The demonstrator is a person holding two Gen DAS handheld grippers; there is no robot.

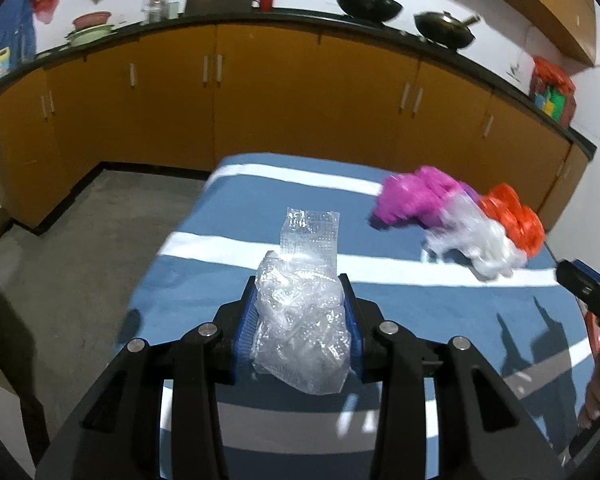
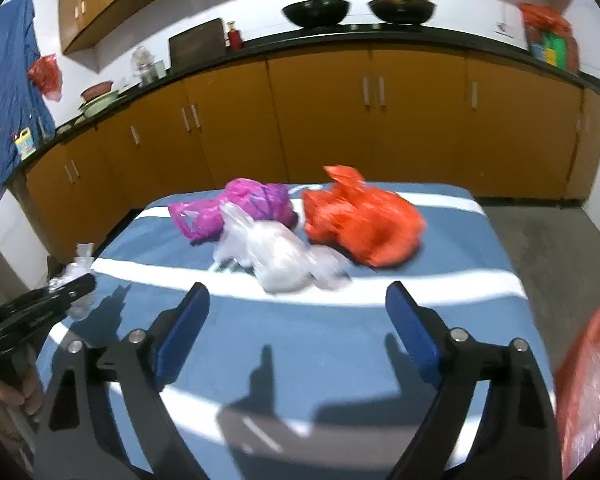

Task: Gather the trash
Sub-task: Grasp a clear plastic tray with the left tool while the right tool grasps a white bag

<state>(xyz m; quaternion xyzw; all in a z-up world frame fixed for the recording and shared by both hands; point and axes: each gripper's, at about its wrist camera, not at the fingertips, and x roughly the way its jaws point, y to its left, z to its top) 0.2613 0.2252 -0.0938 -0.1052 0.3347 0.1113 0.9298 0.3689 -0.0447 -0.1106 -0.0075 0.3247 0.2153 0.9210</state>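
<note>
My left gripper (image 1: 300, 284) is shut on a crumpled clear bubble-wrap bag (image 1: 300, 328) and holds it above the blue striped table (image 1: 228, 200). It shows at the left edge of the right wrist view (image 2: 74, 280). My right gripper (image 2: 298, 296) is open and empty over the table's near part (image 2: 320, 336). Ahead of it lie a magenta plastic bag (image 2: 252, 204), a clear white plastic bag (image 2: 276, 256) and an orange plastic bag (image 2: 364, 220), close together. The same three bags show at the right of the left wrist view (image 1: 416, 196).
A red bin (image 2: 592, 380) stands at the table's right side. Orange cabinets (image 2: 320, 120) with a dark counter run behind the table, holding two woks (image 2: 316, 10) and bowls (image 2: 98, 94). Grey floor (image 1: 80, 240) lies to the left.
</note>
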